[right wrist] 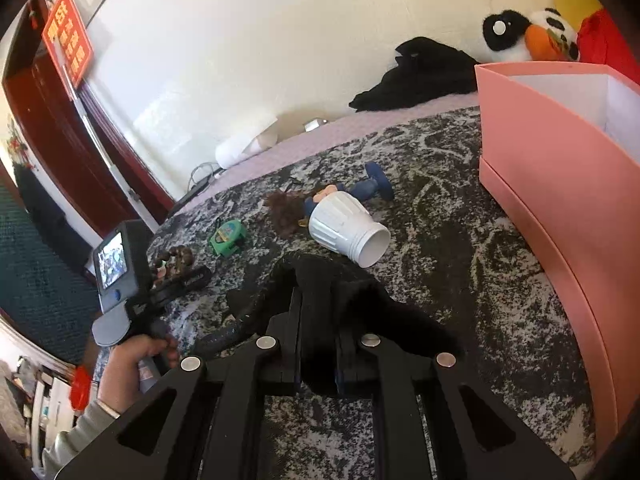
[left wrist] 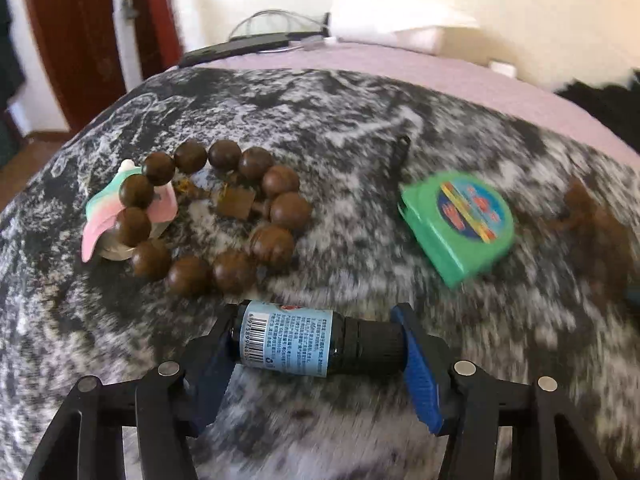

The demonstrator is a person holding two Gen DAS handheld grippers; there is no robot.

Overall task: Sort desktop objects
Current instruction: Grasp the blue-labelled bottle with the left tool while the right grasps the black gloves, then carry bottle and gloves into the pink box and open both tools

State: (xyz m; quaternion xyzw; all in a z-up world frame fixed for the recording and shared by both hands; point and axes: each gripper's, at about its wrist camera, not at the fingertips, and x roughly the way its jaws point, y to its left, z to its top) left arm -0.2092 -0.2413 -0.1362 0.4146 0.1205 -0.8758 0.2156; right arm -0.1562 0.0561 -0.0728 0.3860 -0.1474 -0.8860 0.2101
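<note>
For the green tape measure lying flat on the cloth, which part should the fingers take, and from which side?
Probably from above, across its two straight side walls. The green tape measure lies flat with its round label up, so the narrow edges give the fingers parallel faces; the bead bracelet is well apart, so both sides look free.

On the bed: one small bottle point(left wrist: 298, 340), one string of brown beads point(left wrist: 224, 216) showing thirteen round beads, one pastel figurine point(left wrist: 100, 216), one green tape measure point(left wrist: 460, 224), one doll point(right wrist: 320, 204), one white cup point(right wrist: 348, 228), one black cloth point(right wrist: 332, 292). One pink box point(right wrist: 560, 184) at right. Far side: one plush toy point(right wrist: 532, 36), one dark garment point(right wrist: 424, 72).
</note>
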